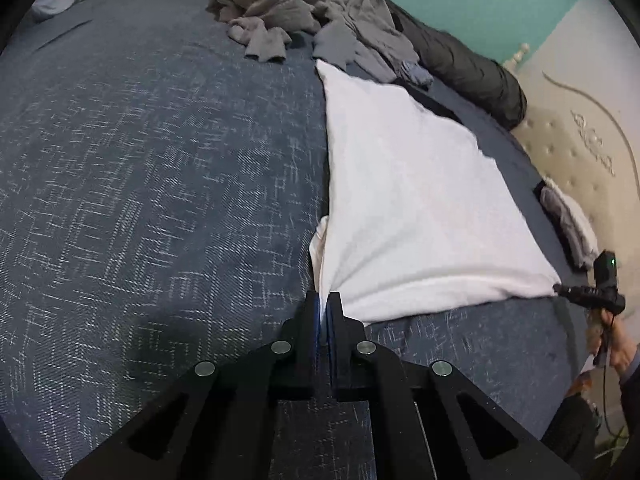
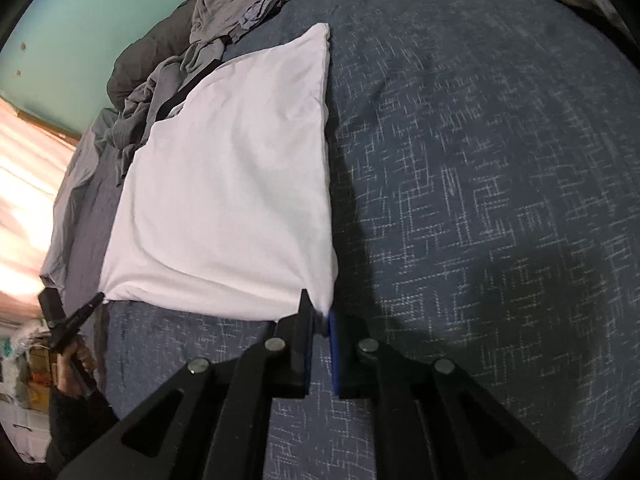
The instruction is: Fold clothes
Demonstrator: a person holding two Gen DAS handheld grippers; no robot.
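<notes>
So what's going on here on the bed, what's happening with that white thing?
A person is folding laundry with a gripping tool in each hand. The left tool is pinched shut on one near corner of a white cloth spread flat on the blue bedspread, and the right tool grips the other near corner. A heap of crumpled grey clothes waits at the far side of the bed, not yet folded.

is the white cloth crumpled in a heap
No, the white cloth lies spread flat on the bed, each near corner pinched by a gripper.
</notes>
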